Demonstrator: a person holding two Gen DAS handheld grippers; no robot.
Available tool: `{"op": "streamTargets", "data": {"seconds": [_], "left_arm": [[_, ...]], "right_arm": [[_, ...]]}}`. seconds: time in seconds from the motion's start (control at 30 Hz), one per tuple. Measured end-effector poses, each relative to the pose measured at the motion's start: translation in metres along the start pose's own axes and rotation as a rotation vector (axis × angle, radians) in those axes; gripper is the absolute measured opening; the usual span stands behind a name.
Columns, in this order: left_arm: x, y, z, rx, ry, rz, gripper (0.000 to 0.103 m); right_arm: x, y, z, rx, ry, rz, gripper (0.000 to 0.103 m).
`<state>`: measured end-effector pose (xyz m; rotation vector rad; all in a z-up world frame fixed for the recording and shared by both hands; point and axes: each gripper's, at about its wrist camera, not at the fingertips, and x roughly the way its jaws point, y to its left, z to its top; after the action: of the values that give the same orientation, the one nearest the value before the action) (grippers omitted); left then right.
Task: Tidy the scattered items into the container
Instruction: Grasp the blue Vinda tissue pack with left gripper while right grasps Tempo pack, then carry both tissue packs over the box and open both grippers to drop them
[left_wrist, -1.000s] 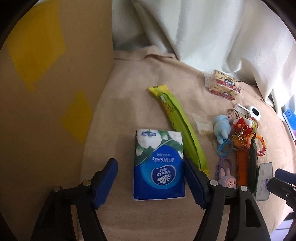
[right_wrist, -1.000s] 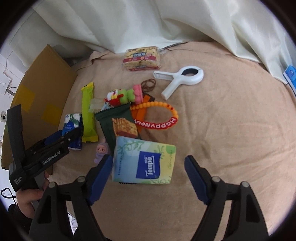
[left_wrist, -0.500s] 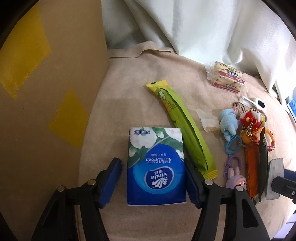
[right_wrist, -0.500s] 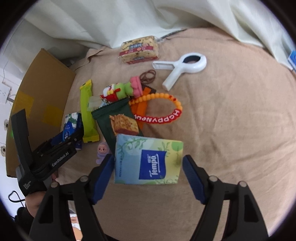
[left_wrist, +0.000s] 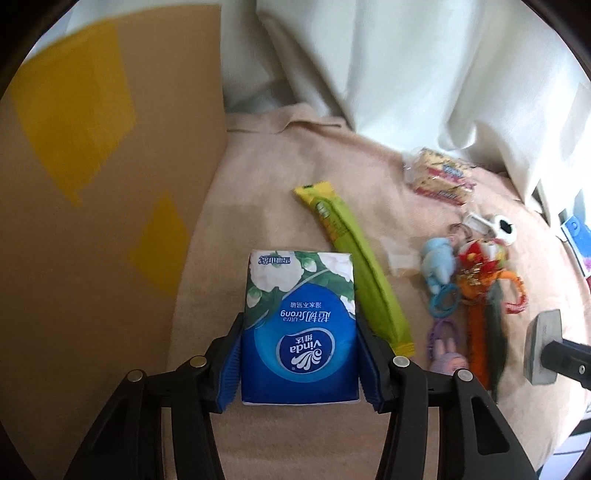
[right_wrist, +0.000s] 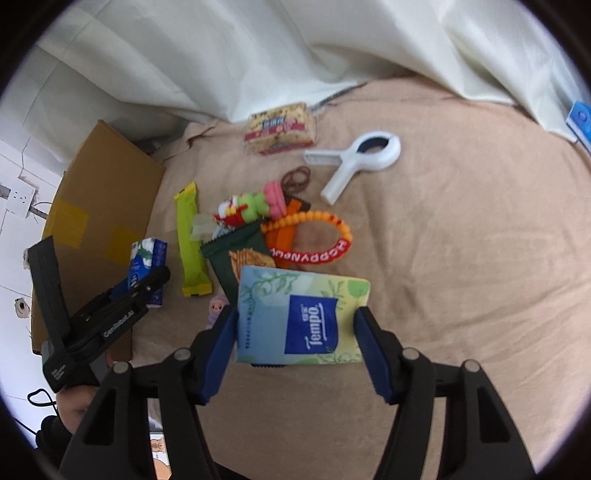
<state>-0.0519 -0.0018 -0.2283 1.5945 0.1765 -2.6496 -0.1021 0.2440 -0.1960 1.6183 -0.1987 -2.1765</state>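
A blue Vinda tissue pack (left_wrist: 299, 295) lies on the beige blanket beside the cardboard box (left_wrist: 92, 221). My left gripper (left_wrist: 299, 321) is shut on it, with a blue pad pressed on each long side. In the right wrist view a green Tempo tissue pack (right_wrist: 306, 317) sits between the pads of my right gripper (right_wrist: 296, 314), which is shut on it; the pack covers part of a dark green snack bag (right_wrist: 236, 254). The left gripper (right_wrist: 147, 284) and the Vinda pack (right_wrist: 147, 258) show there too, next to the box (right_wrist: 107, 192).
On the blanket lie a lime snack bar (left_wrist: 351, 258), a cracker packet (right_wrist: 280, 127), a white clip (right_wrist: 362, 158), an orange bead ring (right_wrist: 310, 240), plush key charms (left_wrist: 439, 258) and hair ties (right_wrist: 295, 177). White curtains hang behind. A hand (right_wrist: 74, 406) holds the left tool.
Both grippers went from wide open around their tissue packs to closed, pads now touching the packs' sides. Both views have tilted up a little.
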Motion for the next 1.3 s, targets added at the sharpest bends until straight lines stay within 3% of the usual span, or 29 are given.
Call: {"op": "streamTargets", "data": {"seconds": [0.23, 0.37, 0.67, 0.77, 1.03, 1.3], "left_arm": [[-0.024, -0.017, 0.009, 0.030, -0.002, -0.007, 0.054], [-0.058, -0.030, 0.020, 0.026, -0.035, -0.045, 0.054], [-0.125, -0.039, 0.061, 0.037, -0.122, -0.031, 0.054], [-0.146, -0.032, 0.072, -0.001, -0.130, -0.070, 0.054], [-0.179, -0.011, 0.080, 0.009, -0.199, 0.000, 0.054], [-0.218, 0.050, 0.089, -0.050, -0.272, 0.102, 0.054]], "right_arm": [[-0.021, 0.000, 0.009, -0.019, -0.048, -0.006, 0.068], [-0.049, 0.009, 0.020, -0.056, -0.112, -0.008, 0.068], [-0.106, 0.029, 0.043, -0.112, -0.239, 0.033, 0.068], [-0.114, 0.036, 0.050, -0.128, -0.258, 0.042, 0.068], [-0.120, 0.064, 0.059, -0.235, -0.258, 0.081, 0.068], [-0.120, 0.151, 0.074, -0.421, -0.274, 0.168, 0.068]]}}
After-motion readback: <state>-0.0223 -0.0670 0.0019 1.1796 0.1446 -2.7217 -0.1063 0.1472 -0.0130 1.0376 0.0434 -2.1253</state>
